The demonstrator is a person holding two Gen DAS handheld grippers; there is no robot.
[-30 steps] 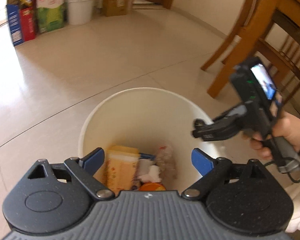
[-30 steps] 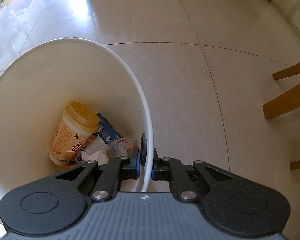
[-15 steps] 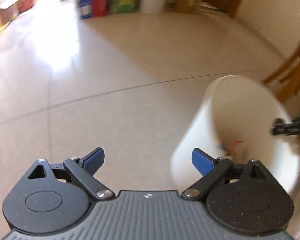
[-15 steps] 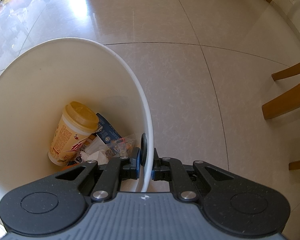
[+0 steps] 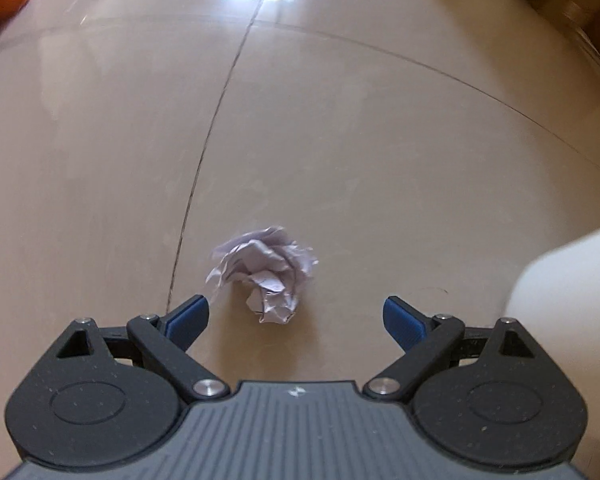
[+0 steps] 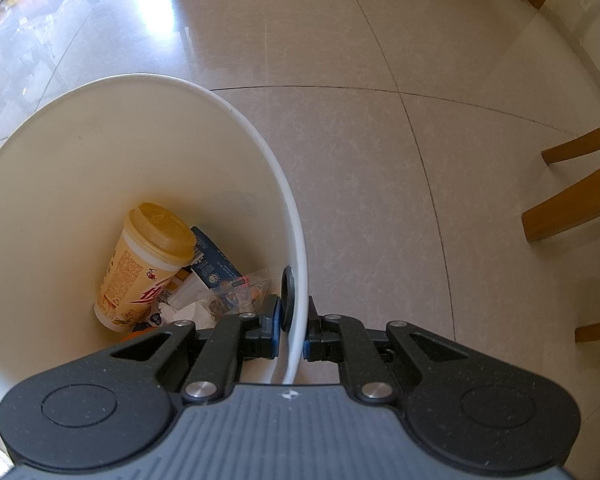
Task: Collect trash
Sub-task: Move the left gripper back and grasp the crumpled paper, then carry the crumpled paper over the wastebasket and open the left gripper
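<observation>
Fingers of the left gripper [image 5: 296,316] stand spread wide and empty above the tiled floor [image 5: 380,140], with the crumpled paper ball [image 5: 262,274] lying loose on the tile just beyond and between them, nearer the left finger than the right. That offset is the first hazard: if the gripper comes down as it is aimed, the left pad may land on the ball's edge and nudge it aside instead of bracketing it, and light paper on glossy tile will likely skid. A shallow close could also catch only a loose flap, which may tear or slip out on the way to the bin. The right gripper [image 6: 292,330] is pressed together on the rim of the white bin [image 6: 180,88], one pad inside the wall and one outside (a thin pinch on a smooth lip). Inside lie a yellow lidded cup [image 6: 140,268], a blue packet [image 6: 214,262] and plastic wrappers [image 6: 236,292]; if that hold twists or slides while attention is on the paper, the bin could tip and spill them. Wooden chair legs [image 6: 572,208] stand well off to the right.
</observation>
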